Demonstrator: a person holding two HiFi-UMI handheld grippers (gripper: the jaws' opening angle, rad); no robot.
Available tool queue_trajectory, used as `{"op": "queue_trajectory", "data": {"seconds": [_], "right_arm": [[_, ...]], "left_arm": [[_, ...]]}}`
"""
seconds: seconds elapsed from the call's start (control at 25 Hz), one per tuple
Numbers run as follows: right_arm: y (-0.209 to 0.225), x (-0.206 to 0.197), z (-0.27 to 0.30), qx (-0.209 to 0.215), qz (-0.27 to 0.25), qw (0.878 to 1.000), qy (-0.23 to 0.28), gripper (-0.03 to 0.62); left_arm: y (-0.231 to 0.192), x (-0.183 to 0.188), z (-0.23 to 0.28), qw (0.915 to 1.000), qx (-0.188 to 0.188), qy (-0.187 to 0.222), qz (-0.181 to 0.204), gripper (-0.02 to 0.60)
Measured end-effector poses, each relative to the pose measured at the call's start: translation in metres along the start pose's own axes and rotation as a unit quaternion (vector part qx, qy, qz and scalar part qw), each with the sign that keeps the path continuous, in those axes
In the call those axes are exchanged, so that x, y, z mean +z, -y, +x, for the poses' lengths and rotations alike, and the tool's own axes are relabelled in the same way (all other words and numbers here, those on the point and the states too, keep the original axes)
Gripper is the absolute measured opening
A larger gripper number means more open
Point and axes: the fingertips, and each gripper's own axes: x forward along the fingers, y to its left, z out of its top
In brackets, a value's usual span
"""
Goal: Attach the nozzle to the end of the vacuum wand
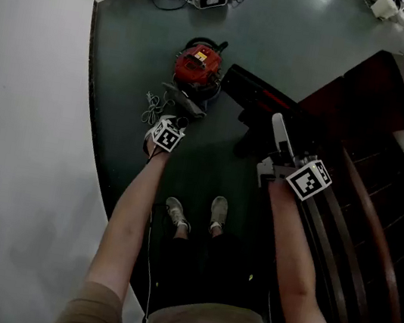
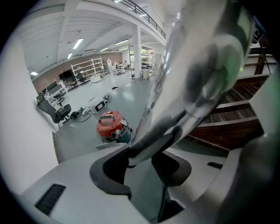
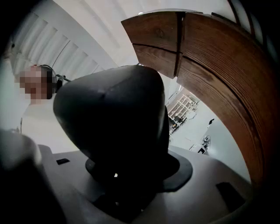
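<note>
Over the floor (image 1: 142,39), left gripper (image 2: 141,162) jaws pinch the silver wand (image 2: 192,74) while right gripper (image 3: 131,177) jaws clamp the black nozzle (image 3: 113,118).

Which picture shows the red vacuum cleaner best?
The head view: the red vacuum cleaner is seen from above, nearly whole. The left gripper view shows it smaller, with its lower part cut off. The right gripper view doesn't show it.

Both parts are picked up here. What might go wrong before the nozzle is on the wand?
1. The smooth, shiny vacuum wand is held only between the left gripper pads, so it may slip or swivel when pushed.
2. The bulky black nozzle in the right gripper is close to the wooden railing and might knock it.
</note>
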Motion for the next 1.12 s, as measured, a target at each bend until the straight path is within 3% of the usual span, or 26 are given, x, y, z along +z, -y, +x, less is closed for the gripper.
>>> {"op": "queue_trajectory", "data": {"seconds": [0.36, 0.64, 0.88, 1.12], "right_arm": [[0.003, 0.005, 0.004, 0.02, -0.025, 0.999, 0.0, 0.222], [0.002, 0.007, 0.003, 0.067, -0.042, 0.997, 0.014, 0.224], [-0.009, 0.018, 0.138, 0.077, -0.043, 0.996, 0.029, 0.222], [-0.025, -0.015, 0.261, 0.072, -0.09, 0.993, 0.014, 0.221]], "left_arm": [[0.004, 0.028, 0.012, 0.9997, 0.008, 0.022, 0.009, 0.16], [0.033, 0.031, 0.03, 0.9993, 0.012, 0.033, 0.014, 0.161], [-0.047, 0.084, 0.022, 0.9984, -0.013, 0.048, 0.027, 0.161], [-0.106, 0.106, 0.021, 0.995, -0.043, 0.085, 0.029, 0.16]]}}
